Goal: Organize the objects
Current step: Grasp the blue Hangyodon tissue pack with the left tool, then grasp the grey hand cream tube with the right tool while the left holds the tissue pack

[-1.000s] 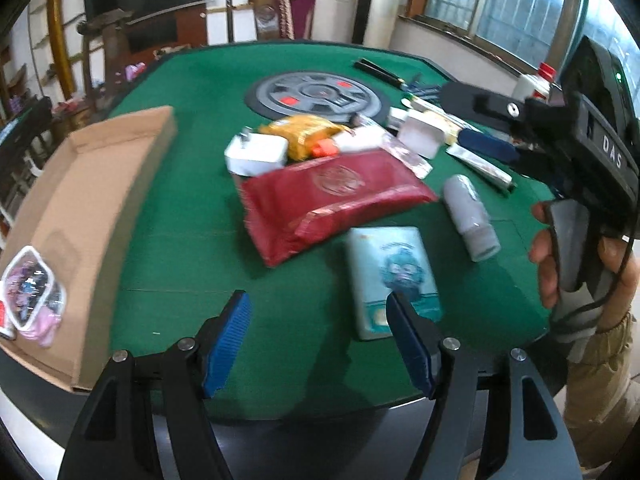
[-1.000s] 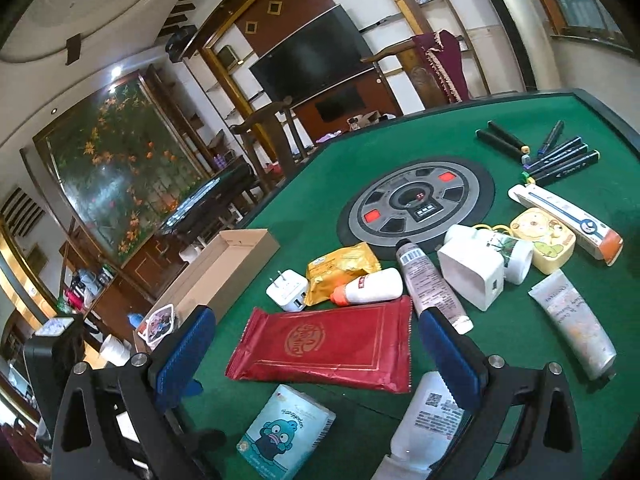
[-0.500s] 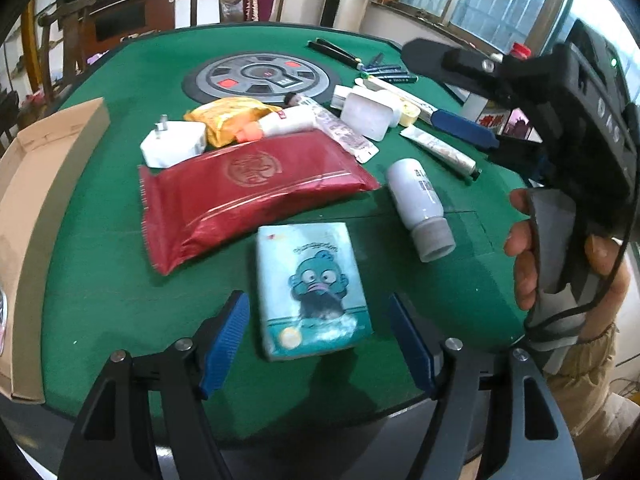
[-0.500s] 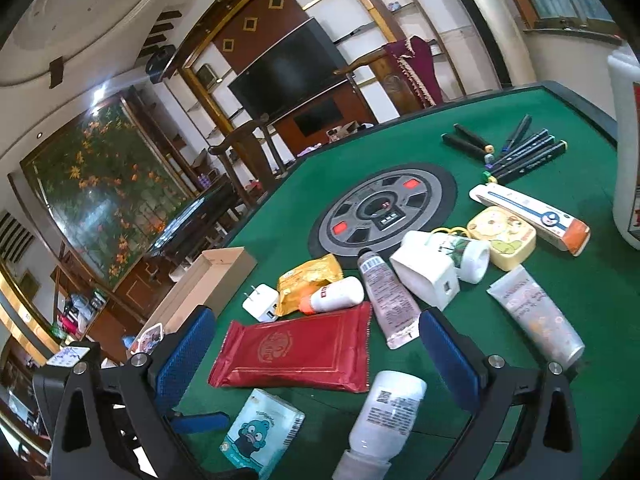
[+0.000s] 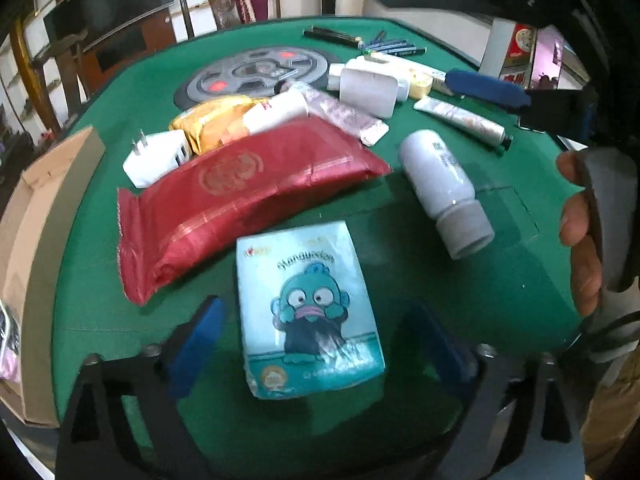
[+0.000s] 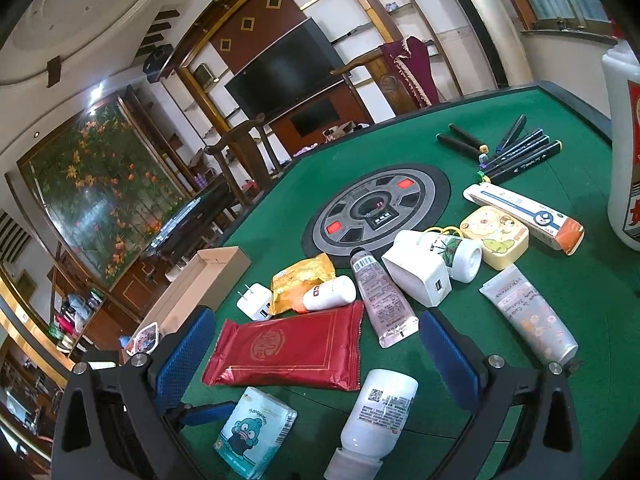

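Now tissue pack (image 5: 308, 312), between opening left gripper (image 5: 316, 344) pads

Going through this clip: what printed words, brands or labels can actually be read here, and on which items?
"Hangyodon": light blue tissue pack, above the cartoon fish.
"L'OCCITANE": pale floral tube, near its crimped end.
White bottle: QR code and fine print, too small to read.
Red packet: gold round seal, unreadable.
Toothpaste box, markers: print too small.

Left gripper's blue pads (image 5: 196, 344) motion-blurred, cardboard box (image 5: 36, 240) cut by left edge, white bottle (image 6: 624, 140) cropped at right edge.
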Action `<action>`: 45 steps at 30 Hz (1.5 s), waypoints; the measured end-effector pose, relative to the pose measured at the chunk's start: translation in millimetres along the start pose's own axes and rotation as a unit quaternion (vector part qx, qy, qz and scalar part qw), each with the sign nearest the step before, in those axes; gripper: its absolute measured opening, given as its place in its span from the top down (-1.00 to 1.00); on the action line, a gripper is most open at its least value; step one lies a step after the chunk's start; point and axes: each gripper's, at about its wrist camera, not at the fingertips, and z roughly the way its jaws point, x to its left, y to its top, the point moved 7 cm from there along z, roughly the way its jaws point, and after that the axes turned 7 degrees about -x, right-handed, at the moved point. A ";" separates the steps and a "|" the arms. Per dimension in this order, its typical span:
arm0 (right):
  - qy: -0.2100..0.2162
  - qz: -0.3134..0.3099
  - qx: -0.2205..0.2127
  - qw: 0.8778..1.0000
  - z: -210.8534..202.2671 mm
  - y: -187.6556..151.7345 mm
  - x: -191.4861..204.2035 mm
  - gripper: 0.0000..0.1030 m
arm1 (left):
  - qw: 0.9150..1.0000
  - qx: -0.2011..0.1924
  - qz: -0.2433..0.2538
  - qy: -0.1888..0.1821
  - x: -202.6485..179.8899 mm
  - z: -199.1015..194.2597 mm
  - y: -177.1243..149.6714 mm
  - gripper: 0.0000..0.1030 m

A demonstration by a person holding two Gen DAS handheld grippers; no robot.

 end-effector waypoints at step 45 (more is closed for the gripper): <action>-0.153 -0.040 0.050 0.986 -39.2 2.4 -82.7 -0.69 | 0.998 -0.035 -0.047 -0.015 61.5 -26.9 -14.2 0.04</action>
